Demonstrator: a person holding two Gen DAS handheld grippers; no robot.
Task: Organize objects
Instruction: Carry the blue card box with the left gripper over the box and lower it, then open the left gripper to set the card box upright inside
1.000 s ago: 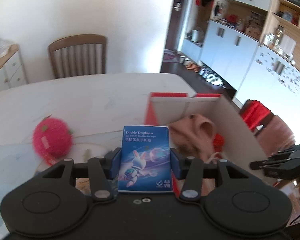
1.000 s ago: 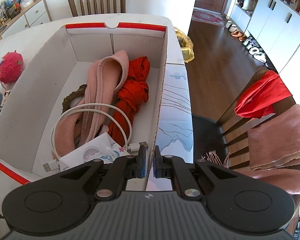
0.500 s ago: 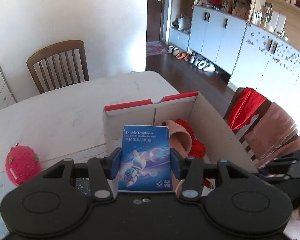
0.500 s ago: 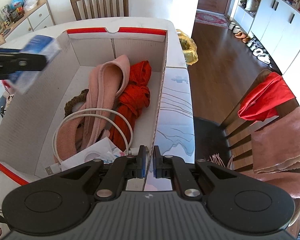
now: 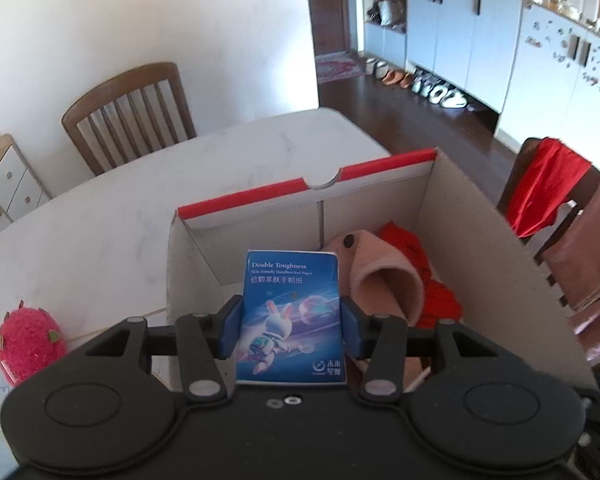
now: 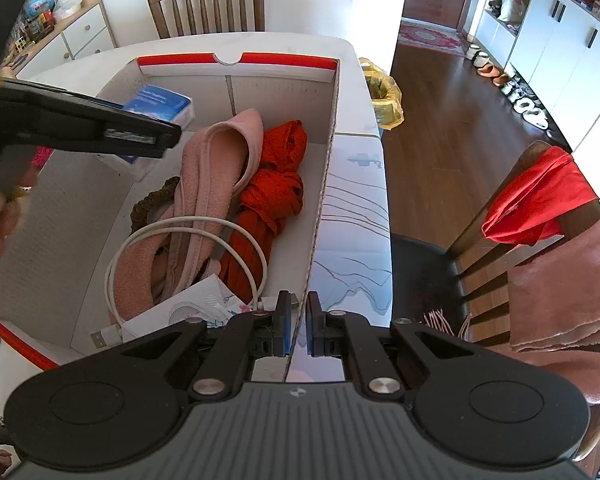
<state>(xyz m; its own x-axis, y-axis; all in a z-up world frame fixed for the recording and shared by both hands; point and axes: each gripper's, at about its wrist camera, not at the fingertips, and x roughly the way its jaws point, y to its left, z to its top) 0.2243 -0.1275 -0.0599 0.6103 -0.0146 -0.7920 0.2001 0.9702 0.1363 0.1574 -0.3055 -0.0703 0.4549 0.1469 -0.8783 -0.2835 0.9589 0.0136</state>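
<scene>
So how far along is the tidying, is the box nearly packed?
Partly. Already in the cardboard box: a pink garment, a red cloth, a white cable and a paper packet. In hand: the left gripper holds a blue tissue pack over the box, not yet released, while the right gripper pinches the box wall. Left: the pink plush fruit on the table.

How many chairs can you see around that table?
2. One wooden chair stands at the table's far end by the wall. Another chair, draped with red and pink cloths, is on the right side. More could be outside the views.
</scene>
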